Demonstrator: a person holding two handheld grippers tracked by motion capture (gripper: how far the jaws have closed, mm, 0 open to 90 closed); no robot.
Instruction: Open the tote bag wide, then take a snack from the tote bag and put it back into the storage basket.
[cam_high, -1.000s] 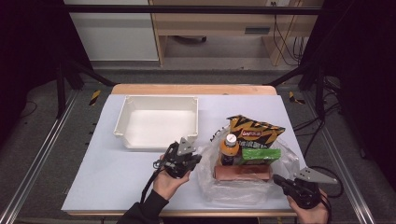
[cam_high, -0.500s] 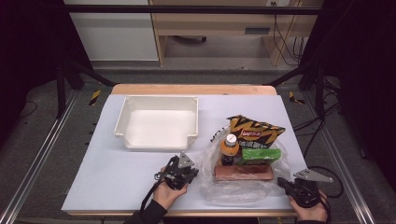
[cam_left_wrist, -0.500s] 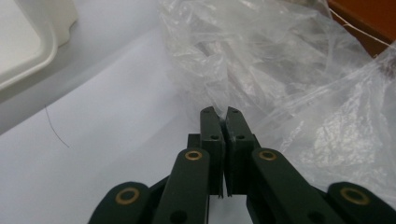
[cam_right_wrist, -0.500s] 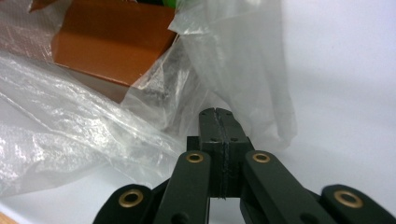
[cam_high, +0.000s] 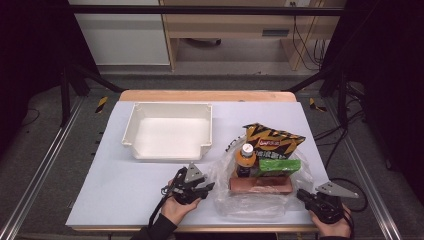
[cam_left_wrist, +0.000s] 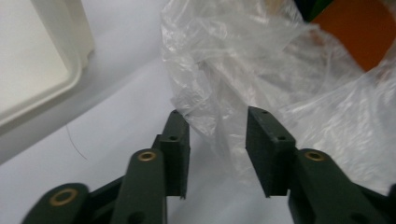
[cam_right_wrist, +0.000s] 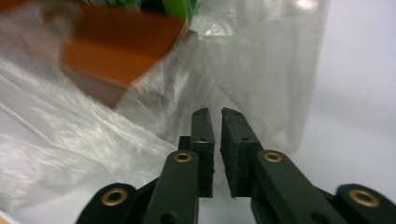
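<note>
Now letting go: left gripper (cam_left_wrist: 217, 154) fingers just spread, thin bag (cam_high: 260, 200) edge loose between. Right gripper (cam_right_wrist: 216, 154) fingers barely parted, empty. Bag soft, slippery, light; pinch rim at 9 o'clock on counter (cam_high: 125, 190).

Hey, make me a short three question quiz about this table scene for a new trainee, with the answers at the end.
1. True or false: the white tray holds the snacks.
2. Which item stands upright in the clear plastic bag: A the orange-capped bottle, B the brown box, C the green packet?
3. Which gripper's jaws stand wider apart, the left gripper or the right gripper?

Key: 1 false, the tray is empty. 2 A. 3 The left gripper, its jaws having just been opening at the bag's edge.
</note>
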